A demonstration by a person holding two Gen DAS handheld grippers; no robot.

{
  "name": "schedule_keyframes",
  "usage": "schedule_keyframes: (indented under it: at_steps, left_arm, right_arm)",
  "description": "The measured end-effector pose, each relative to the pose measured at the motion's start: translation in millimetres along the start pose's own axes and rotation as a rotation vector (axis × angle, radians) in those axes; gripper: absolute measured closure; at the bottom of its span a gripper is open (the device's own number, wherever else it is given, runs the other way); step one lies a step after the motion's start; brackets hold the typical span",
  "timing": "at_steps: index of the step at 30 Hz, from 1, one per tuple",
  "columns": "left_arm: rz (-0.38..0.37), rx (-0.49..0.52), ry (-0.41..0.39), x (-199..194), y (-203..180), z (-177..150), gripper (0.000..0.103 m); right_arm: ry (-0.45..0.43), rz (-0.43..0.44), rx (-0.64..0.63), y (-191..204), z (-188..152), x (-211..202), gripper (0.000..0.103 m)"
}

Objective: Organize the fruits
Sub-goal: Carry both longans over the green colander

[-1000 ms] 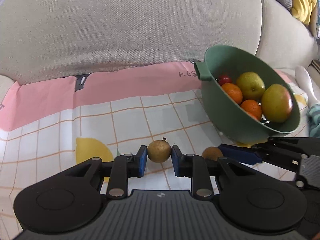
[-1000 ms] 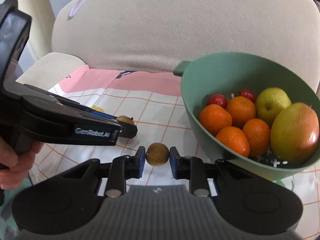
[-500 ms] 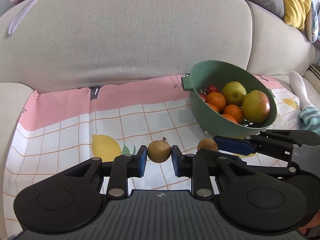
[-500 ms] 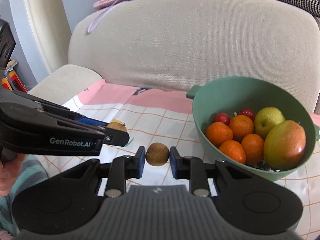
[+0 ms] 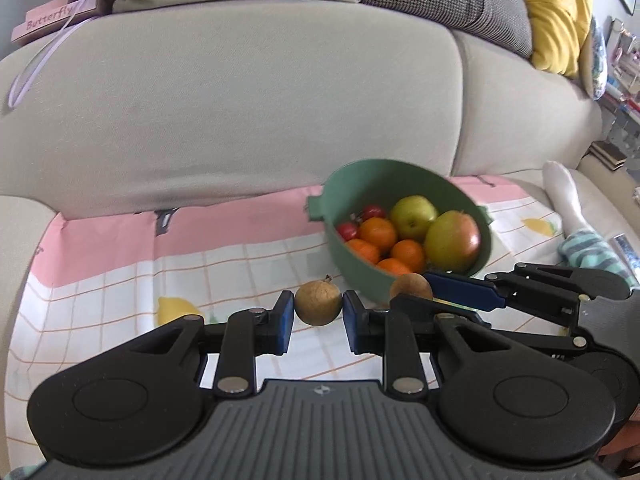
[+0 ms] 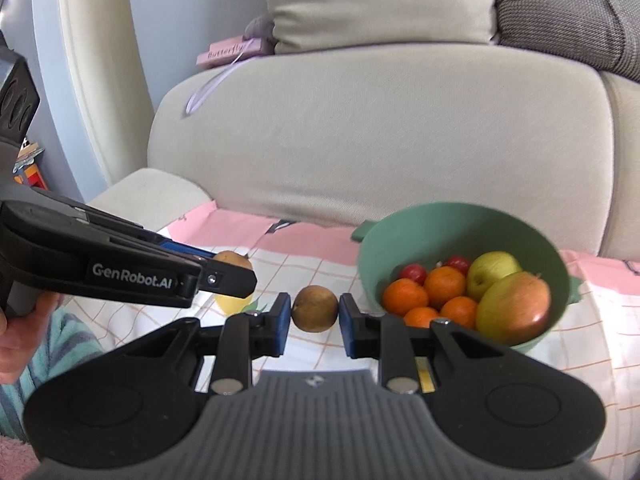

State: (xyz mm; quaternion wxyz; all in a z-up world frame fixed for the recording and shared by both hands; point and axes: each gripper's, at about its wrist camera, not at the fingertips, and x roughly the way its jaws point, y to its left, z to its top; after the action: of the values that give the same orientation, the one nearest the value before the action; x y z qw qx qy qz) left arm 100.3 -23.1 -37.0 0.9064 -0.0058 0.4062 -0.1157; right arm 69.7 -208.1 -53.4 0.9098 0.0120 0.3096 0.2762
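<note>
My left gripper (image 5: 318,308) is shut on a small round brown fruit (image 5: 318,307) with a short stem, held above the checked cloth. My right gripper (image 6: 315,309) is shut on a second small brown fruit (image 6: 315,309). In the left wrist view the right gripper (image 5: 416,289) shows at the right with its fruit (image 5: 411,286) in front of the green bowl (image 5: 344,196). In the right wrist view the left gripper (image 6: 236,266) shows at the left with its fruit (image 6: 230,259). The green bowl (image 6: 400,228) holds several oranges, red tomatoes, a green apple and a mango.
A pink and white checked cloth (image 5: 120,280) with lemon prints covers the sofa seat. The beige sofa back (image 5: 240,100) rises behind. A pink book (image 5: 52,20) lies on top of it. Cushions, one yellow (image 5: 560,20), sit upper right. A socked foot (image 5: 564,196) rests at the right.
Both grippers have pulled back and up from the cloth, each still holding its brown fruit. The bowl now looks smaller and farther away.
</note>
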Motion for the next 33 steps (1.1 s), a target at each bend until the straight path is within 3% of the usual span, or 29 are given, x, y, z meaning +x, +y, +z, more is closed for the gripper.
schedule_keyframes:
  at_steps: [8,19,33]
  left_arm:
    - [-0.029,0.081,-0.002,17,-26,21,0.074]
    - [-0.05,0.199,0.024,53,-46,52,0.074]
    - [-0.036,0.367,0.119,106,-51,63,0.074]
  right_arm:
    - [-0.041,-0.076,0.009,-17,6,-5,0.081]
    - [-0.01,-0.165,0.014,-60,27,15,0.081]
    - [0.202,-0.122,-0.105,-90,39,77,0.081]
